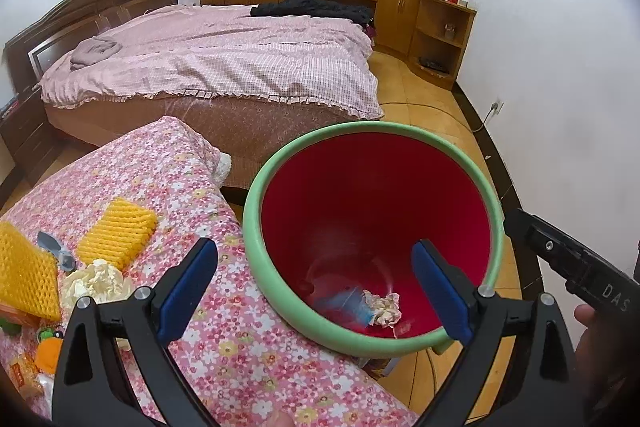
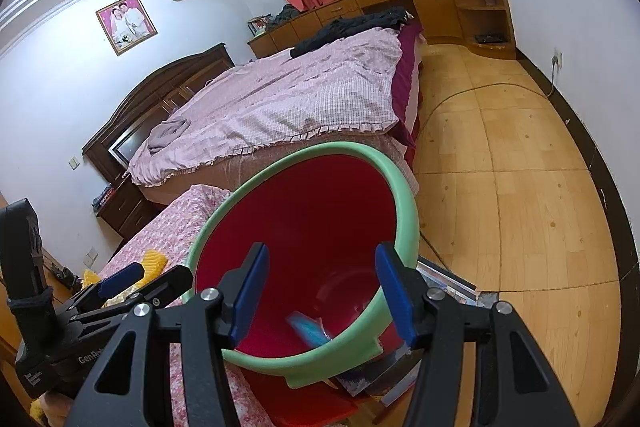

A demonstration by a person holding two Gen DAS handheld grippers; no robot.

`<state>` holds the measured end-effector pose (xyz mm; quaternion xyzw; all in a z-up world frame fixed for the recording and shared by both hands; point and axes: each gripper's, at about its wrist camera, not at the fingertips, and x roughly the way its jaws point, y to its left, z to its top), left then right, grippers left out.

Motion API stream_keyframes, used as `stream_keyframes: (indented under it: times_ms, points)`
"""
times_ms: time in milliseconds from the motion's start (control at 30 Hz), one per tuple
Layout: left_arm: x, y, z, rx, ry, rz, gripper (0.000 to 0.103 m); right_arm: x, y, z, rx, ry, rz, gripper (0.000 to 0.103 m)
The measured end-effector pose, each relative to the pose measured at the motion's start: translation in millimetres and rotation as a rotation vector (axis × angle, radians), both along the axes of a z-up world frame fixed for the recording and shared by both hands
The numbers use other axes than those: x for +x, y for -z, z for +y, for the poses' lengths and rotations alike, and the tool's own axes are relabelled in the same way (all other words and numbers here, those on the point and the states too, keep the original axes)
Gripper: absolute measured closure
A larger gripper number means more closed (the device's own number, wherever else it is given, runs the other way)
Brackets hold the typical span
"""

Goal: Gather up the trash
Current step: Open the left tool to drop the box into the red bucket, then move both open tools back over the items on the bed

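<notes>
A red trash bin with a green rim (image 1: 256, 211) (image 2: 404, 187) stands beside the floral-covered table (image 1: 224, 347). A crumpled paper ball (image 1: 384, 309) and a blue wrapper (image 1: 340, 303) (image 2: 310, 331) lie at the bin's bottom. My left gripper (image 1: 316, 291) is open and empty over the bin's near rim. My right gripper (image 2: 320, 291) is open and empty above the bin's mouth. On the table lie yellow foam nets (image 1: 118, 235), a crumpled white paper (image 1: 96, 283) and a grey scrap (image 1: 56, 251).
A bed with a pink checked cover (image 1: 224, 55) (image 2: 288, 99) stands behind the table. Wooden cabinets (image 1: 436, 27) line the far wall. The wooden floor (image 2: 520, 187) stretches right of the bin, with magazines (image 2: 448, 279) under it. Toys and packets (image 1: 28, 359) lie at the table's left.
</notes>
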<state>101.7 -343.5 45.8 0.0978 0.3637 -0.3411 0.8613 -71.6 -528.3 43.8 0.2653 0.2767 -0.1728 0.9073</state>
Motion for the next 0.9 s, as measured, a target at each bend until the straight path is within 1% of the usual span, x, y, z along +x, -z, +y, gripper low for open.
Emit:
stream_keyframes:
  times_ms: [133, 333, 467, 733, 900]
  points:
    - [-6, -7, 11, -0.010, -0.010, 0.005, 0.007, -4, -6, 6, -0.007, -0.005, -0.007, 0.044]
    - [-15, -17, 41, -0.029, -0.055, 0.028, 0.007, -12, -14, 26, -0.018, -0.038, -0.018, 0.044]
    - [-23, -22, 71, -0.039, -0.097, 0.042, 0.007, -14, -18, 44, -0.019, -0.075, -0.018, 0.044]
    - [-36, -34, 132, -0.033, -0.203, 0.022, 0.007, -19, -29, 89, -0.027, -0.151, -0.031, 0.044]
    - [-45, -37, 175, -0.010, -0.268, 0.018, 0.007, -20, -31, 117, -0.031, -0.202, -0.022, 0.044]
